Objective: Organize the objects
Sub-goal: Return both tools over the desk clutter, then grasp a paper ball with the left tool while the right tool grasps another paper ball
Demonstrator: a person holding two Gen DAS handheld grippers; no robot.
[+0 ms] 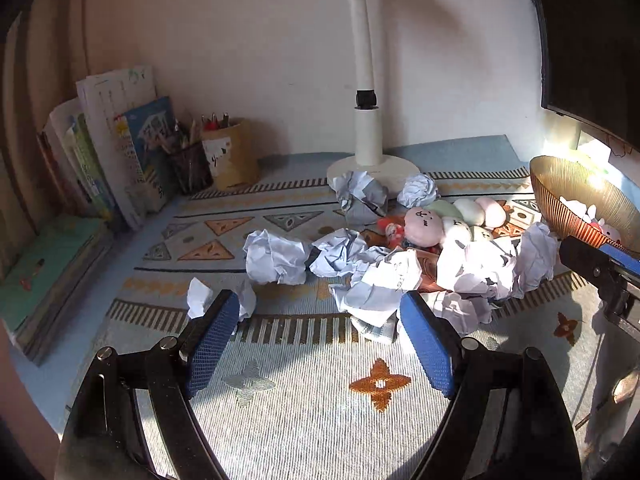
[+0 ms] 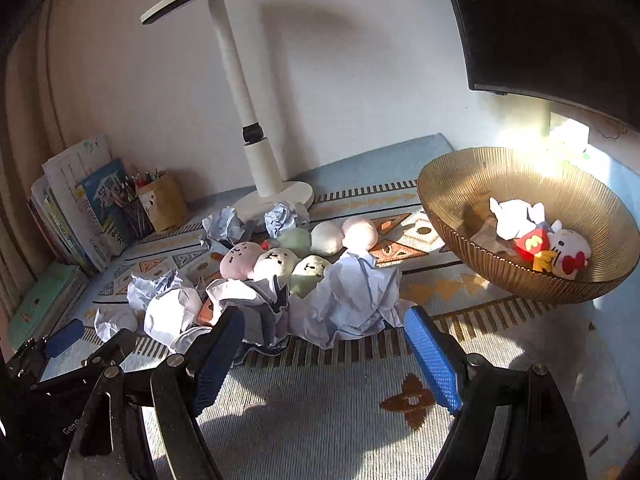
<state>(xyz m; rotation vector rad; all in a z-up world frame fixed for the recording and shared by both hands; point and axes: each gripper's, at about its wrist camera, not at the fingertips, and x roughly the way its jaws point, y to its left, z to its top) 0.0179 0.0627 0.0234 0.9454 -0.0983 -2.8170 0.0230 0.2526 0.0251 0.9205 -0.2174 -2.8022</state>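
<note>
Several crumpled paper balls lie in a heap on the patterned mat, mixed with round plush balls in pink, white and green. In the right wrist view the plush balls sit behind a big crumpled sheet. An amber ribbed bowl at the right holds a white cat plush and crumpled paper. My left gripper is open and empty, just short of the paper heap. My right gripper is open and empty, close in front of the big sheet.
A white desk lamp stands behind the heap. Books and pen holders line the back left. A dark monitor hangs at the upper right. The right gripper shows at the left wrist view's right edge.
</note>
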